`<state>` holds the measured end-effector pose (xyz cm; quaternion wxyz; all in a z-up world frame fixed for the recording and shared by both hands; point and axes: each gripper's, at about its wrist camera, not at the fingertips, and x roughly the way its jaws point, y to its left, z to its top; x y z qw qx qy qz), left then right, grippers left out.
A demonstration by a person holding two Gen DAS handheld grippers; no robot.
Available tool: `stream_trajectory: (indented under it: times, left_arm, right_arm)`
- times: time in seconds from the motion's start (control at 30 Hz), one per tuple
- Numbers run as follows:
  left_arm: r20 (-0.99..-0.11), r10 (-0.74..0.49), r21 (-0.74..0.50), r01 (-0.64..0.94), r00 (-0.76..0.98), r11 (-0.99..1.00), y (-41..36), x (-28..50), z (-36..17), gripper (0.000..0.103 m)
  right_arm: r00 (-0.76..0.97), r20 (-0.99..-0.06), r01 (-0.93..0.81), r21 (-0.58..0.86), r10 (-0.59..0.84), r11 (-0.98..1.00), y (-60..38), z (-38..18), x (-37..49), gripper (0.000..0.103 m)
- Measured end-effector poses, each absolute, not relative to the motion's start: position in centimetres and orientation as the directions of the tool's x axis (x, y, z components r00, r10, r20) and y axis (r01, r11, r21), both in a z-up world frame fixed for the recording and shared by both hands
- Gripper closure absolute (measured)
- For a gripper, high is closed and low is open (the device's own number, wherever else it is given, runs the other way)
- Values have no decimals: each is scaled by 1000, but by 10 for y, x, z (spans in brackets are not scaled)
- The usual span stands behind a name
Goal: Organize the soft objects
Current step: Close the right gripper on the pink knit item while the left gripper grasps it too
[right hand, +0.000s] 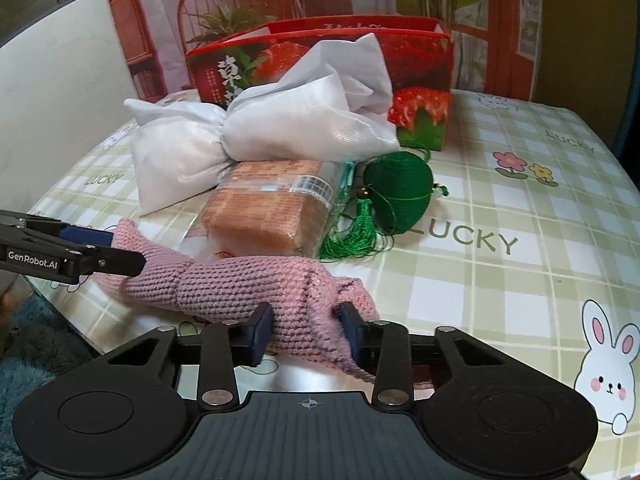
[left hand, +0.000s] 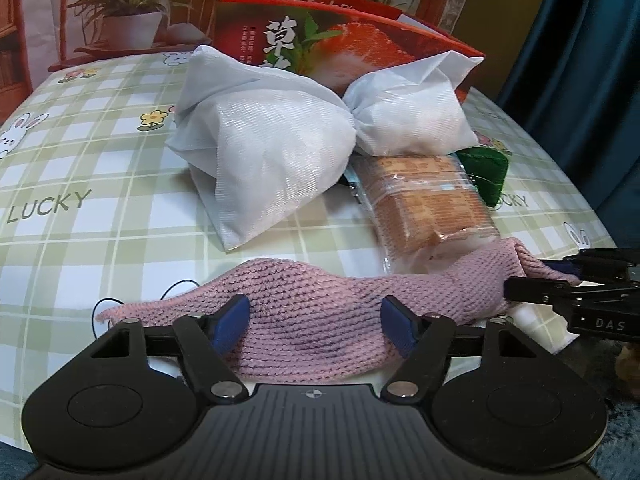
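Stretching across the near edge of the checked tablecloth (right hand: 520, 208), the pink knitted piece (left hand: 320, 304) lies with its long axis running nine to three o'clock. At the nine o'clock end the left gripper (left hand: 316, 320) straddles it, pads seemingly pressing the wool. At three o'clock the right gripper (right hand: 306, 328) is pinched onto the bunched end. Beyond, at twelve o'clock, white pouches (left hand: 260, 140), bread (right hand: 272, 216) and green tassel (right hand: 400, 192) lie unsorted before the red box (right hand: 420, 52); nothing looks put away.

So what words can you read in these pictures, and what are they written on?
"LUCKY": tablecloth.
"GenRobot.AI": left gripper.
"DAS": right gripper.
Big white Chinese characters: red box; its small print is too blurred to read.
Bread bag label: too small to read.
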<state>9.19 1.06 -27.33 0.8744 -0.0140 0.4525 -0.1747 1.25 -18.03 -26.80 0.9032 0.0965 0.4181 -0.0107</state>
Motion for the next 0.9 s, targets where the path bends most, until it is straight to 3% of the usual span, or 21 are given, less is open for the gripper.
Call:
stream_trajectory:
  times: [0.07, 0.1, 0.13, 0.3, 0.5, 0.9]
  left_arm:
    - [-777, -348, -208, 308, 525, 928, 11, 91, -272, 55]
    - [-770, -367, -224, 319, 521, 921, 12, 90, -271, 73]
    - [-764, -382, -235, 328, 520, 915, 12, 89, -270, 79]
    - [-729, -393, -249, 318, 560, 915, 17, 85, -260, 82]
    - [-628, -443, -293, 334, 639, 896, 28, 75, -230, 82]
    - [-524, -473, -262, 393, 708, 881, 24, 73, -183, 82]
  right_arm:
    - [651, -755, 79, 168, 77, 983, -178, -267, 13, 81]
    - [652, -754, 69, 168, 83, 983, -177, -266, 13, 85]
    - [655, -750, 56, 172, 94, 983, -177, -264, 12, 86]
    - [695, -710, 20, 174, 111, 985, -177, -249, 7, 87]
    - [737, -665, 5, 184, 120, 983, -181, -230, 2, 87]
    - [811, -566, -18, 226, 146, 974, -191, -193, -1, 87]
